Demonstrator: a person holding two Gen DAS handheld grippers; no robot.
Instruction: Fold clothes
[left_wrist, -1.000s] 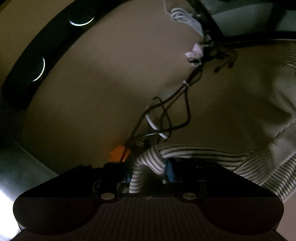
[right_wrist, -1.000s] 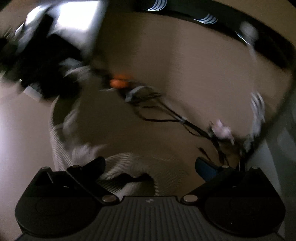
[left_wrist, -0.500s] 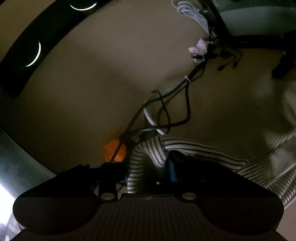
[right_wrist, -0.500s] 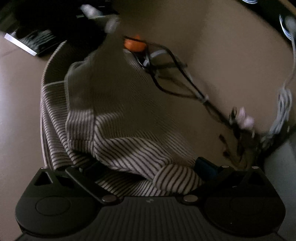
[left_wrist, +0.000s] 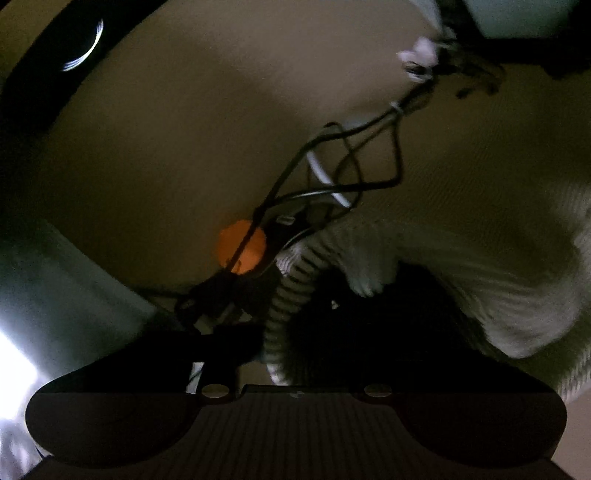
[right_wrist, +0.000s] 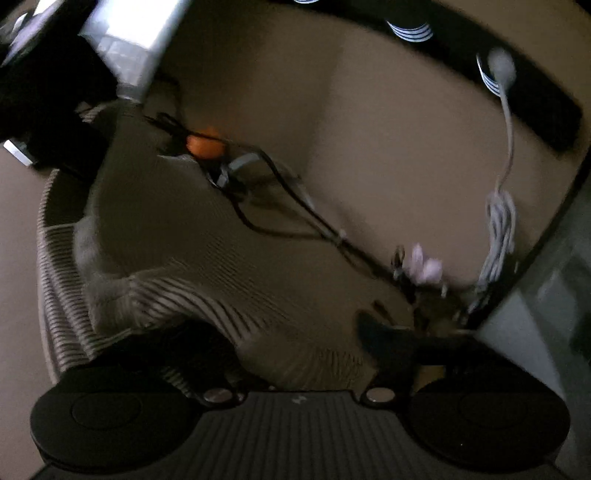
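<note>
A striped knit top (right_wrist: 177, 295) is seen bunched and part-lifted over a beige table (right_wrist: 332, 155), its near edge drawn up toward both tools, so the folding is judged to be under way rather than finished: no flat, squared stack is shown, and one rumpled layer is seen lying over another at the left of the right wrist view. How many folds have been laid cannot be told from the crumpled cloth. The fabric is a soft ribbed knit with thin dark stripes on a pale ground; it sags in rounded rolls and is expected to slump when let go. In the left wrist view a rolled edge of the top (left_wrist: 295, 295) is seen running down into the left gripper (left_wrist: 295, 354), whose fingers are lost in shadow, so a nearly closed pinch on the cloth is judged likely. At the right gripper (right_wrist: 295, 350) the fingers are seen set fairly wide apart with cloth lying between them, and whether anything is pinched cannot be told. Just beyond the top a tangle of thin black cables (right_wrist: 280, 206) is seen beside a small orange object (right_wrist: 205, 144), with a coiled white cord (right_wrist: 498, 236) at the far right.
</note>
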